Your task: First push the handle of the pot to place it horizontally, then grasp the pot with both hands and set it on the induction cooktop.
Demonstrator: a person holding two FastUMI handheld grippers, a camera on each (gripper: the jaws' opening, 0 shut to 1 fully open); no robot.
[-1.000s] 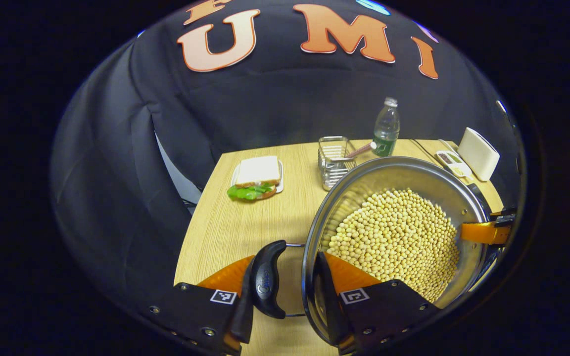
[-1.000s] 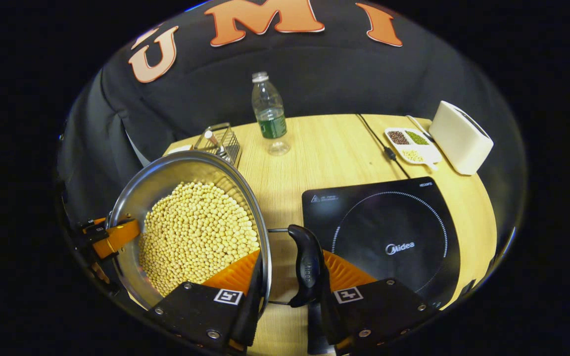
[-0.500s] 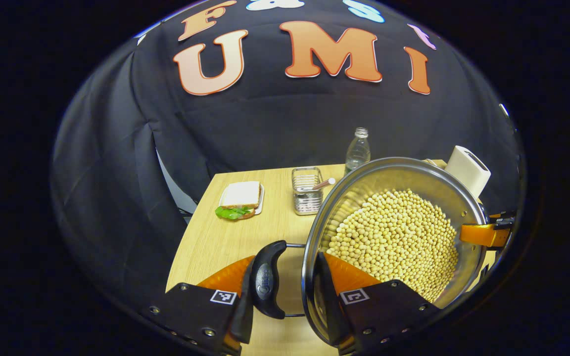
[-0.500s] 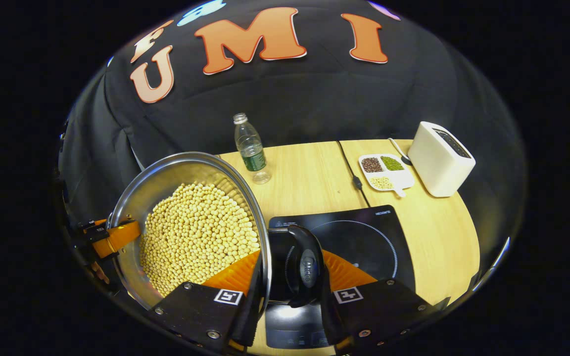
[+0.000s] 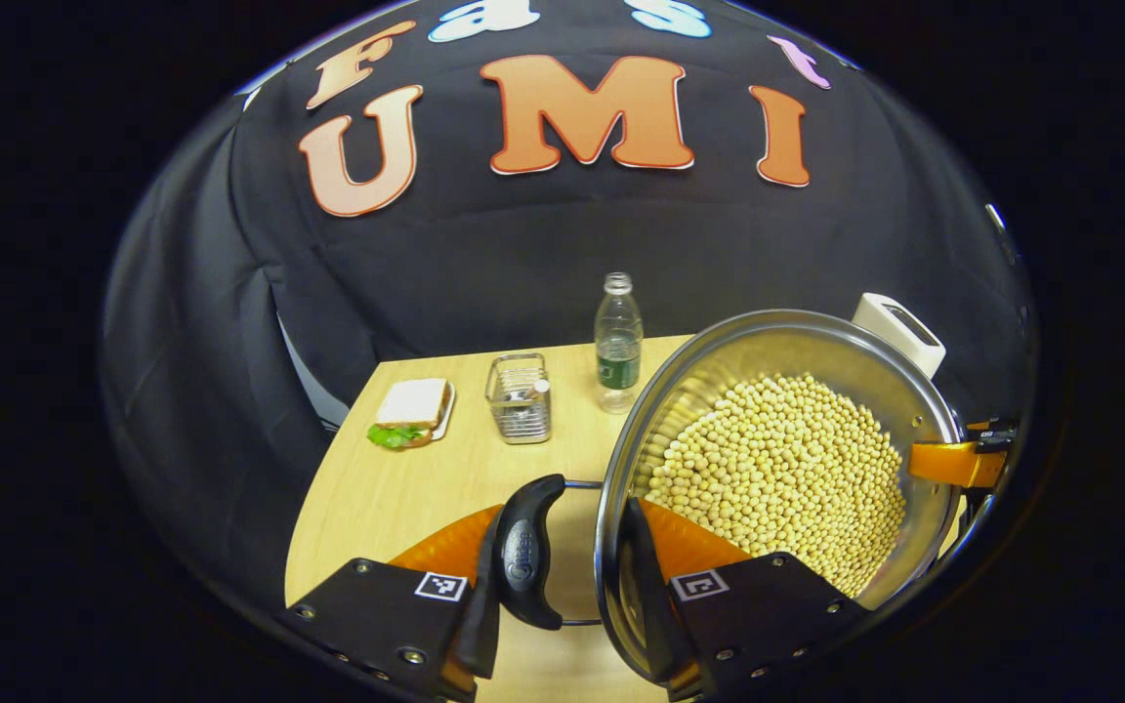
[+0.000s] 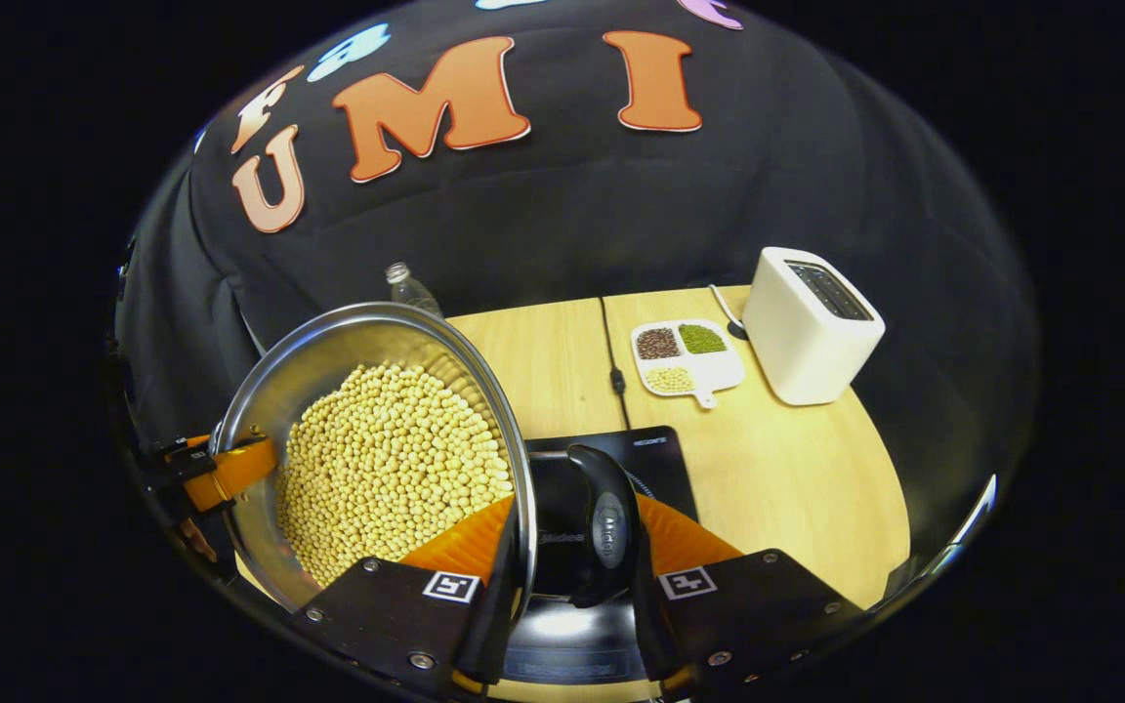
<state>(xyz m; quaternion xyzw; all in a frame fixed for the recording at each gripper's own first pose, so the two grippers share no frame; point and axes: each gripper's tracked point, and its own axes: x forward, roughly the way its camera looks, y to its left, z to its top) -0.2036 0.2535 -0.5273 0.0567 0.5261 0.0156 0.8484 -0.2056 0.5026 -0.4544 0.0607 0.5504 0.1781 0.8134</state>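
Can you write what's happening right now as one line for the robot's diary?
phase: carrying | pot of beans: held up by both handles | left gripper: shut on handle | right gripper: shut on handle | induction cooktop: below pot

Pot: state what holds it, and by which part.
Both grippers hold the pot: left gripper and right gripper each clamp a side handle and the rim beside it.

Left gripper view, centre-left on the wooden bench [image 5: 396,493]: sandwich with lettuce on a small plate [image 5: 410,412], wire basket [image 5: 520,398] beside it, clear water bottle [image 5: 617,344] upright just right of that. Right gripper view, upper right: white toaster [image 6: 811,338], white divided dish of beans [image 6: 685,357] just left of it, black cord [image 6: 611,359] across the bench.
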